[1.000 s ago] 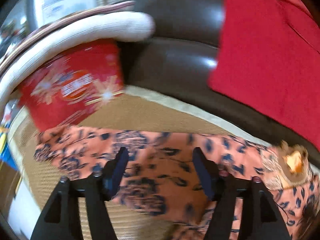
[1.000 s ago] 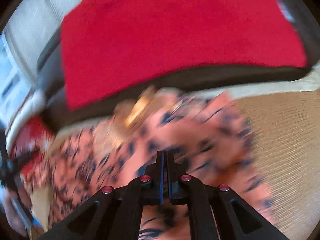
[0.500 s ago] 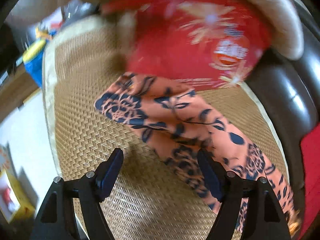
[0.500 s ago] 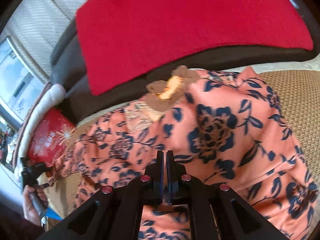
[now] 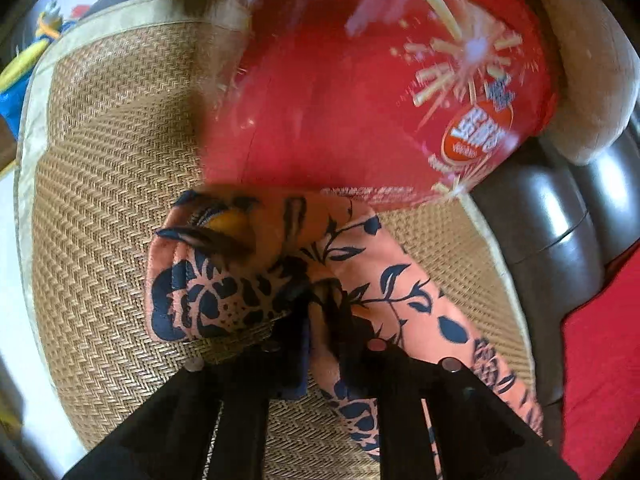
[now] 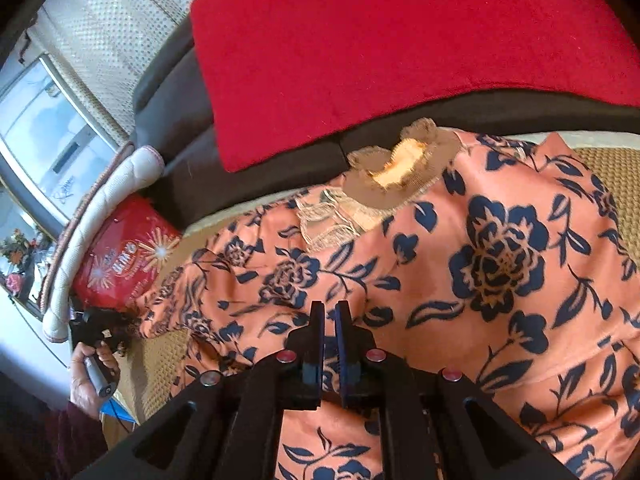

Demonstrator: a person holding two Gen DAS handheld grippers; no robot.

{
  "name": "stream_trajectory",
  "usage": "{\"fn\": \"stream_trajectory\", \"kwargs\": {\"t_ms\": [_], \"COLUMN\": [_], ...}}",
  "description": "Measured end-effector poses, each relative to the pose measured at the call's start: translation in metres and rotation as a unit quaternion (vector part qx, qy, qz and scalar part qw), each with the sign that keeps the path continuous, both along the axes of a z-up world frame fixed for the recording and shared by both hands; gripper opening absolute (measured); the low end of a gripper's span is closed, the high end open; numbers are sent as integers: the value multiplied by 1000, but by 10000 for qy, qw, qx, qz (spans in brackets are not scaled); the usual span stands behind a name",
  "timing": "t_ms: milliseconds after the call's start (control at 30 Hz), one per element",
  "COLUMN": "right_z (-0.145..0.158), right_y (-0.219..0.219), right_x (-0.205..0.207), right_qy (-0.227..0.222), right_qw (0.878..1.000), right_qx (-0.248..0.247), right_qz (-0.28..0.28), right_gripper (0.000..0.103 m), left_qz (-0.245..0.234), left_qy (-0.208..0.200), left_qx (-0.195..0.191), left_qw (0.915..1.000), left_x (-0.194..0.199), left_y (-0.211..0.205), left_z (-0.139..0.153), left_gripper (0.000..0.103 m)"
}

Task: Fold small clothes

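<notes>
An orange garment with a dark blue flower print lies spread on a woven mat on a dark sofa, its brown lace collar toward the backrest. My left gripper is shut on the end of one sleeve, which is bunched and lifted off the mat. My right gripper is shut over the middle of the garment; its jaws are nearly together with only a thin slit, and I cannot see cloth between them. The left gripper also shows in the right wrist view, in the person's hand.
A red printed bag stands just beyond the sleeve, against a cream padded armrest. A red cloth hangs over the dark leather backrest. The mat's pale border marks the seat edge, with floor and clutter beyond.
My left gripper was open above the sleeve; now it has closed on the sleeve end and bunched it up near the red bag. My right gripper stays shut over the garment.
</notes>
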State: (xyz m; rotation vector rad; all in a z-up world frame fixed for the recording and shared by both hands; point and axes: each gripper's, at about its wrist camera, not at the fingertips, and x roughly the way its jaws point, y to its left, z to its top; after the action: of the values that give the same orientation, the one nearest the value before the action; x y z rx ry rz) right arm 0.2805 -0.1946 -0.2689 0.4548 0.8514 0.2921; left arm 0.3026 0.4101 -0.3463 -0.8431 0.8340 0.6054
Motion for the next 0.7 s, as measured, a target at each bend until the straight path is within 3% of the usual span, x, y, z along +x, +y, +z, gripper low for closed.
{"fn": "stream_trajectory", "kwargs": {"t_ms": [133,233,300,400,500,533,567,600,633,667,700], "right_z": [14,25,29,31,32,32,32,32,32,32,31], "right_y": [-2,-6,-12,-26,-43,-51,-59,-67,-79,-89,-101], "right_x": [-7,-14,-16,-18,-20,-21,-22,-23,-26,-29,-33], "right_qy": [-435,-661,-709,-698,-686,-696,-713,-737,-801,-854,-937], "right_qw": [9990,9975,9968,9958,9943,9933,9921,9907,9880,9852,9805], "right_qx": [42,133,216,323,435,487,528,564,663,741,835], "right_qz": [-56,-212,-311,-501,-693,-789,-881,-993,-1146,-1286,-1509], "right_gripper": [8,8,8,8,8,9,10,19,27,54,89], "left_qz": [-229,-575,-913,-1516,-2281,-2645,-2883,-3232,-3773,-4169,-4611], "left_qy": [-227,-570,-812,-1272,-1731,-1867,-1933,-2002,-2054,-2061,-2036], "left_qx": [477,968,1396,2014,2413,2541,2596,2646,2673,2670,2650], "left_qw": [9983,9920,9826,9593,9273,9114,9011,8862,8625,8440,8220], "left_x": [-3,-2,-2,1,-4,-6,-6,-7,-9,-10,-12], "left_y": [-16,-48,-80,-143,-215,-250,-272,-302,-344,-373,-401], "left_z": [28,60,85,123,150,157,161,165,163,160,155], "left_gripper": [9,9,9,9,9,9,9,9,9,10,12]}}
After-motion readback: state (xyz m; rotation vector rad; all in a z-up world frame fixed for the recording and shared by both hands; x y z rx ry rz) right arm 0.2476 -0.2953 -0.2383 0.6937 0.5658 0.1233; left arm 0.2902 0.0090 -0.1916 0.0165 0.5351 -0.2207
